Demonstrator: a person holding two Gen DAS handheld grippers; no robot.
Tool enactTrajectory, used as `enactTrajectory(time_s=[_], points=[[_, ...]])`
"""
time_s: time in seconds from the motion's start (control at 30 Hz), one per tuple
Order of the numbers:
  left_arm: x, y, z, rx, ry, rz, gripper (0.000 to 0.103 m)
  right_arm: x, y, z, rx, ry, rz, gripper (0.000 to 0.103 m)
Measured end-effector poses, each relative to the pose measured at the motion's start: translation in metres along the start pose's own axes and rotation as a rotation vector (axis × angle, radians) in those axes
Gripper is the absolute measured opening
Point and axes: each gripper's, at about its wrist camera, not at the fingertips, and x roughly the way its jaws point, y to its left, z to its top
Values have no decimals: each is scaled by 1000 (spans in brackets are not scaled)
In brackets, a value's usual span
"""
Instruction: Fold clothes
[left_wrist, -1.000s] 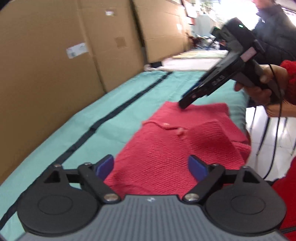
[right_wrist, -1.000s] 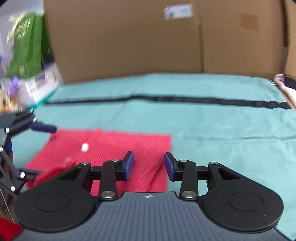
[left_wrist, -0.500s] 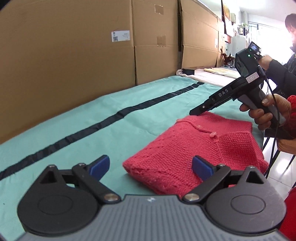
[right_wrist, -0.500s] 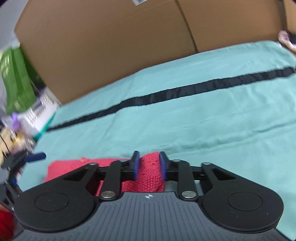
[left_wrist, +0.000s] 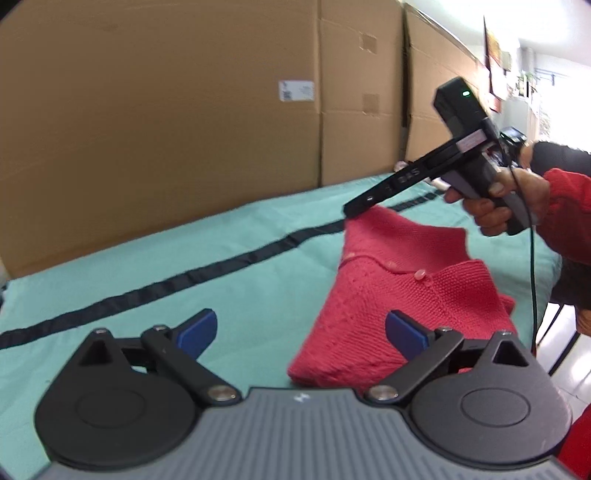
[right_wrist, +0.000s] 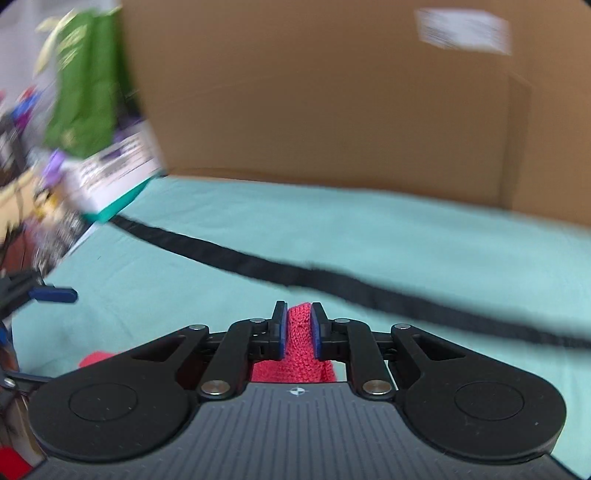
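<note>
Red knitted cardigan with small round buttons (left_wrist: 406, 295) lies partly folded on the teal table cloth (left_wrist: 221, 266), on the near side of the cloth's black stripe (left_wrist: 184, 273), which runs between the cardigan and the brown cardboard boxes (left_wrist: 166, 129).

Right gripper (right_wrist: 298, 325): a second ago its jaws stood apart above the flat cardigan; now they have narrowed and are closing on a pinch of red knit, pads pressing it from both sides. In the left wrist view the far corner of the cardigan, on the stripe side, is lifted off the cloth at the gripper's tip, where earlier it lay flat. The hand (left_wrist: 491, 206) in a red sleeve holds that tool.

Left gripper (left_wrist: 301, 328): jaws wide, nothing between them, hovering just beside the cardigan's near edge.

Meaning: the grasp looks made, so the next fold seems ready to start, probably carrying the raised corner over. The left gripper looks free to pin or take the near edge.
</note>
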Motion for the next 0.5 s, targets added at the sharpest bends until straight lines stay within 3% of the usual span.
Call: enactTrajectory(time_s=[0.17,0.33,0.43,0.5], points=[[-22,18,4,-27,-12,136,99,69,61,46,-270,67,139,15],[-30,37,5,-25,3,235,99,126,140,58,-497,159,281,15],[-23,52,11,-31,-2,210,99,137,165,52,-567,147,222,20],[-14,63,18,-33,-11,159,99,113,146,58,-429,89,197,28]])
